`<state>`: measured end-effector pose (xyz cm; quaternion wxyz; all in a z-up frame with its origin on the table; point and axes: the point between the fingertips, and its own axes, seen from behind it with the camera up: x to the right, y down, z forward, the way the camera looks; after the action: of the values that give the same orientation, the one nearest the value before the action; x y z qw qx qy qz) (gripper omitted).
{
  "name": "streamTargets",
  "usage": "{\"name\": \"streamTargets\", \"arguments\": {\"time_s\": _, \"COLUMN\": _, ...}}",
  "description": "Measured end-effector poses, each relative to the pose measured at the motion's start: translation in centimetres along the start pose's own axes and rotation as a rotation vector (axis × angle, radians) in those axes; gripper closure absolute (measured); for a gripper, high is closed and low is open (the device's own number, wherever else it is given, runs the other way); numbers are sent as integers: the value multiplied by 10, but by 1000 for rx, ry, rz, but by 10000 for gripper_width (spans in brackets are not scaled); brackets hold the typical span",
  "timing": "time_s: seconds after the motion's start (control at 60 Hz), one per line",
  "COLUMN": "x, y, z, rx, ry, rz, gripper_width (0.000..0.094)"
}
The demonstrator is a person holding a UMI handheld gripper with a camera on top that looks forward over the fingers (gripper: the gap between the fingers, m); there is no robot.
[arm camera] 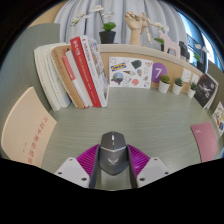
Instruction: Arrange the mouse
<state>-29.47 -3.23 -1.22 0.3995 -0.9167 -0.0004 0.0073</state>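
Observation:
A grey and black computer mouse (111, 153) with a light logo on its back sits between my two fingers, its nose pointing ahead over the grey-green desk (130, 115). The magenta pads (89, 156) press against both of its sides. My gripper (112, 160) is shut on the mouse and holds it close to the desk surface; whether it touches the desk is hidden.
A row of upright books (72, 75) stands ahead to the left. Cards and small potted plants (165, 85) line the back edge. A pale wooden board (25, 125) lies to the left, and a pink notebook (203, 142) to the right.

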Motion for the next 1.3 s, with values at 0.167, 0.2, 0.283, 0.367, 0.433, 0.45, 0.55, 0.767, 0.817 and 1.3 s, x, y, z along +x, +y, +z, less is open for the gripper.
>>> {"name": "streamTargets", "arguments": {"time_s": 0.167, "x": -3, "y": 0, "z": 2, "rx": -32, "ry": -60, "rz": -59, "gripper_width": 592}}
{"name": "streamTargets", "arguments": {"time_s": 0.2, "x": -3, "y": -1, "z": 3, "rx": -43, "ry": -71, "rz": -69, "gripper_width": 593}}
{"name": "streamTargets", "arguments": {"time_s": 0.283, "x": -1, "y": -13, "z": 1, "rx": -58, "ry": -113, "rz": -76, "gripper_width": 593}}
{"name": "streamTargets", "arguments": {"time_s": 0.367, "x": 10, "y": -63, "z": -21, "rx": 24, "ry": -151, "rz": -76, "gripper_width": 591}}
{"name": "streamTargets", "arguments": {"time_s": 0.433, "x": 33, "y": -119, "z": -55, "rx": 123, "ry": -179, "rz": -74, "gripper_width": 593}}
{"name": "streamTargets", "arguments": {"time_s": 0.45, "x": 41, "y": -134, "z": -65, "rx": 148, "ry": -181, "rz": -77, "gripper_width": 592}}
{"name": "streamTargets", "arguments": {"time_s": 0.55, "x": 99, "y": -224, "z": -129, "rx": 310, "ry": -170, "rz": -79, "gripper_width": 593}}
{"name": "streamTargets", "arguments": {"time_s": 0.767, "x": 255, "y": -327, "z": -232, "rx": 533, "ry": -82, "rz": -59, "gripper_width": 593}}
{"name": "streamTargets", "arguments": {"time_s": 0.817, "x": 297, "y": -328, "z": -239, "rx": 536, "ry": -33, "rz": -55, "gripper_width": 593}}
{"name": "streamTargets", "arguments": {"time_s": 1.3, "x": 445, "y": -45, "z": -75, "rx": 30, "ry": 61, "rz": -40, "gripper_width": 597}}
